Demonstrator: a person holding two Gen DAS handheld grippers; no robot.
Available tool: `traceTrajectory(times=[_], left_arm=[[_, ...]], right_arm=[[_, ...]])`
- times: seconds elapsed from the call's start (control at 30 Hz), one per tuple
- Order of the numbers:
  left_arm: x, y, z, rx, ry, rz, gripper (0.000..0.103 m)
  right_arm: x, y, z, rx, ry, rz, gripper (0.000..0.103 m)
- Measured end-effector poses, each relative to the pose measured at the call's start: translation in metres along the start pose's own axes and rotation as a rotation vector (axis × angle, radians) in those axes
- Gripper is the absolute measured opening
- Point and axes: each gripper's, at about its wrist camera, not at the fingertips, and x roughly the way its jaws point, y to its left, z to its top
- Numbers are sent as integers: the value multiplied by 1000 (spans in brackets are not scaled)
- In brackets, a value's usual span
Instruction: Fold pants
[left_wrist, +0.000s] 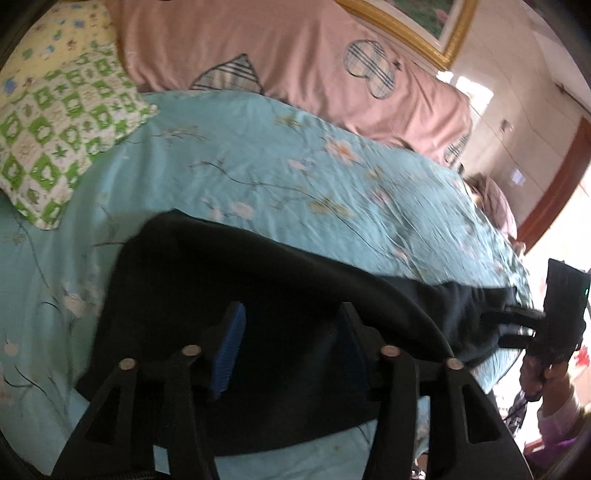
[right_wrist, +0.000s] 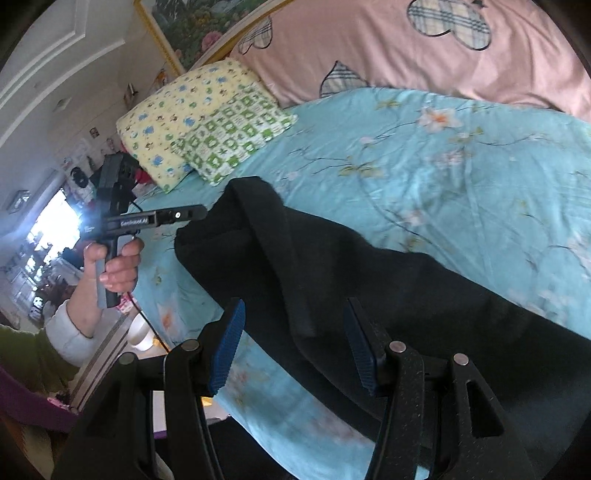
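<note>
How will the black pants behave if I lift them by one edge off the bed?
The pants will probably go floppy and drape: they already lie in soft folds. They look thick and fleecy, so likely somewhat heavy and not slippery. The free end would likely drag on the sheet rather than slide cleanly.

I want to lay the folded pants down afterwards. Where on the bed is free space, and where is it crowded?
The widest bare patch is the blue floral sheet between the black pants and the pink quilt. It is crowded at the corner with the yellow pillow and the green checked pillow, and along the near edge where the pants lie.
</note>
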Motion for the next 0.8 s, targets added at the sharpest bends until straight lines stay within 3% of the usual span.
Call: traceTrajectory(times=[0.2, 0.37, 0.5, 0.63, 0.8], left_arm=[[0, 45, 38, -58, 7, 13, 55], [18, 78, 68, -94, 66, 18, 56], [46, 99, 87, -96, 141, 58, 56], [79, 113, 98, -108, 240, 24, 67], [114, 126, 103, -136, 336, 10, 67]], right_arm=[[35, 0, 22, 58, 25, 78, 57], [58, 2, 43, 71, 45, 88, 57], [74, 4, 57, 58, 63, 80, 57], [93, 2, 68, 74, 89, 99, 57], [115, -5, 78, 109, 121, 118, 57]])
